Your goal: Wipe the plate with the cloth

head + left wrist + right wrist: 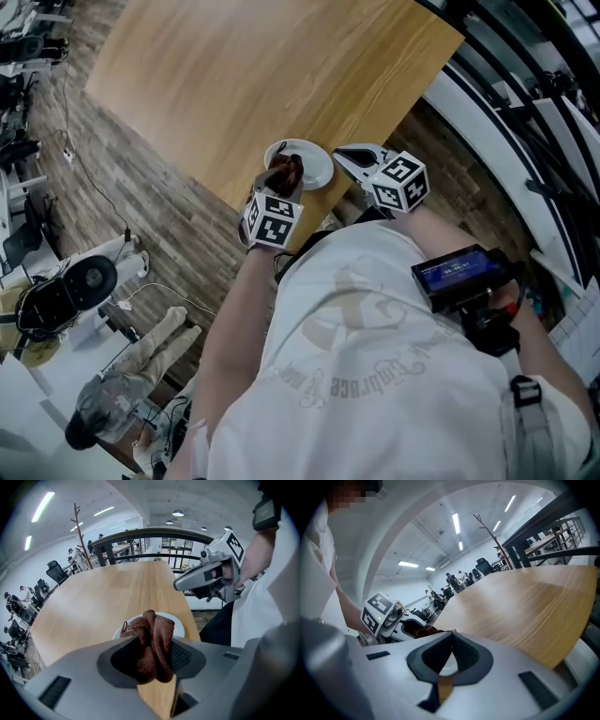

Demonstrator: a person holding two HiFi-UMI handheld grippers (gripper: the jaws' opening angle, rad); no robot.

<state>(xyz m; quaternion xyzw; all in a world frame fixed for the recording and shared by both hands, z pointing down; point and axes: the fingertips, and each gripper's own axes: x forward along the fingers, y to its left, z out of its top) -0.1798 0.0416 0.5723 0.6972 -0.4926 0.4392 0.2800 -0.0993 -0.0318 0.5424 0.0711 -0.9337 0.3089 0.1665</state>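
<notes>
Brown and bunched, the cloth [151, 630] is being pinched in the left gripper [154, 644], whose jaws are pressing in on it from both sides while folds are sticking out past the tips. The cloth is hanging right over the white plate [317, 167]; I cannot tell whether it is touching the plate. The plate is sitting on the pale wooden worktop [253, 75], near the edge closest to the person. The right gripper [452, 636] is hovering just beside the plate's right rim, raised off the worktop, its jaws meeting at the tips and gripping nothing. The person's white shirt [375, 375] is filling the lower part of the head view. Dark plank flooring [159, 216] is showing to the left of the worktop, and a dark railing [140, 530] is running behind its far end.
</notes>
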